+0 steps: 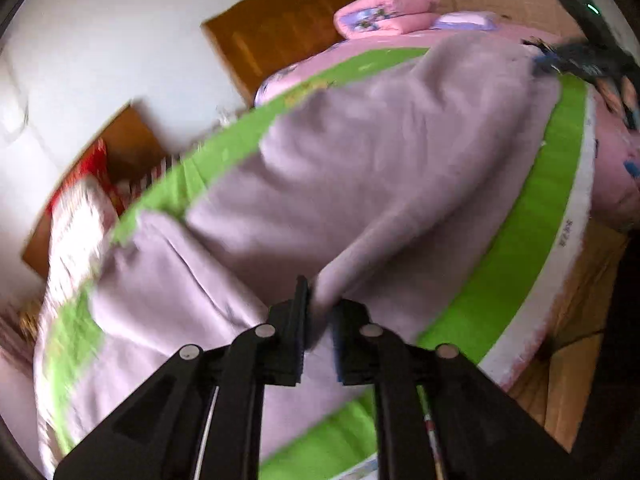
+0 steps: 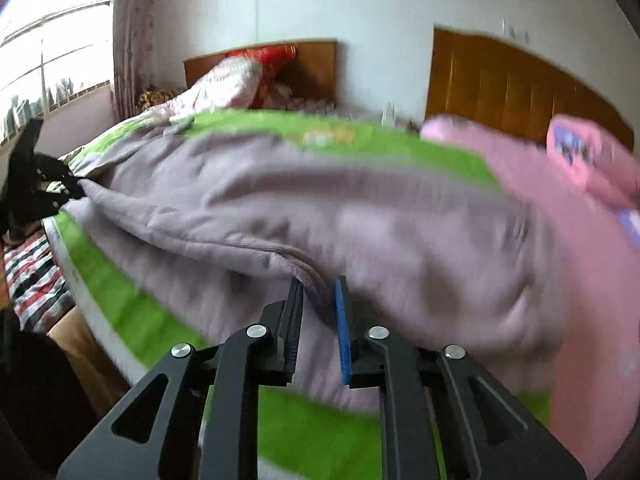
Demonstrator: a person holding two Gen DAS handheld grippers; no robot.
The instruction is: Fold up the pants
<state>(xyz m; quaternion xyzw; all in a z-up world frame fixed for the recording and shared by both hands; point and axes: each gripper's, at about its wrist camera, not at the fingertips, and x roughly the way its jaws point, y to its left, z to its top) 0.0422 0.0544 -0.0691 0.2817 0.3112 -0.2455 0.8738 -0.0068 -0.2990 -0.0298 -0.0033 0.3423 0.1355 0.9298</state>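
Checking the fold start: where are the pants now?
Pants lie spread on the green mat on the bed, one edge in each claw.

So the pants are spread across the mat, which lies on top of the bed. Left tongs pinch a bunch of the pants at the near edge, and the right tongs have a fold of the same pants between their pads at the other end. Folded bedding sits on the bed behind the mat, up against the headboard. A second bed sits further back, beside the window.
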